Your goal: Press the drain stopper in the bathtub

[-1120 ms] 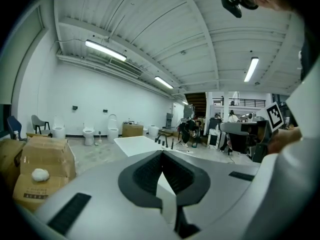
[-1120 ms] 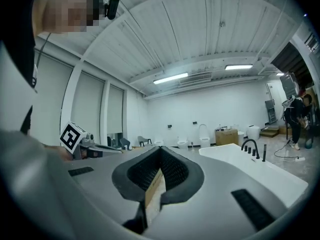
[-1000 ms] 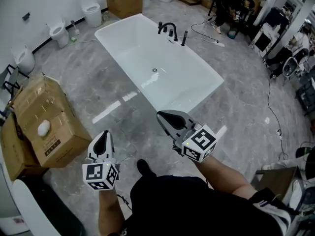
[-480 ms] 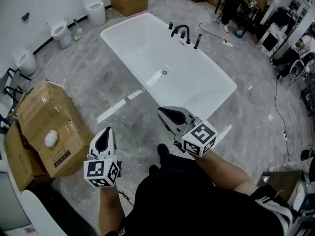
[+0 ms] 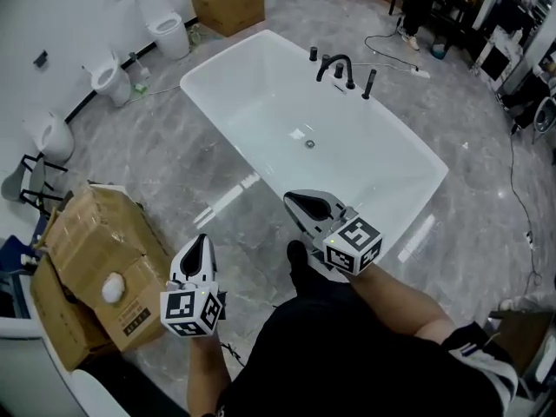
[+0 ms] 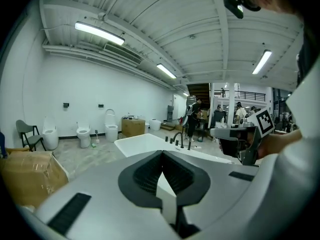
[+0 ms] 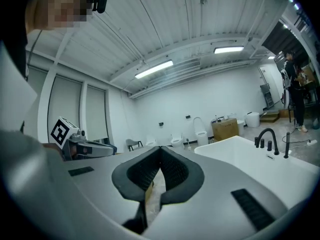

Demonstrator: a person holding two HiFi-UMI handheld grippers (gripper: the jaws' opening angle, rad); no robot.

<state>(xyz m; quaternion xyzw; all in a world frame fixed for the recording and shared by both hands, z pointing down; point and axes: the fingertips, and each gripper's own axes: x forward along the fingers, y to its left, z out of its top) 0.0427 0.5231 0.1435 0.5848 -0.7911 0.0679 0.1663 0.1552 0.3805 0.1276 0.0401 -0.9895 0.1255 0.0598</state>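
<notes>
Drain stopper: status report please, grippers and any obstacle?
Left gripper shut, empty; right gripper shut, empty. Drain stopper in bathtub floor, untouched, both grippers well short of it. Nothing seen on it.

**Bright, even light, fisheye bend**

Light from ceiling strip lights (image 6: 99,33) is bright and even, and shadows are faint. A pale glare streak lies on the glossy floor (image 5: 228,200) beside the bathtub (image 5: 261,102). Both gripper views curve hard, with black corners.
</notes>
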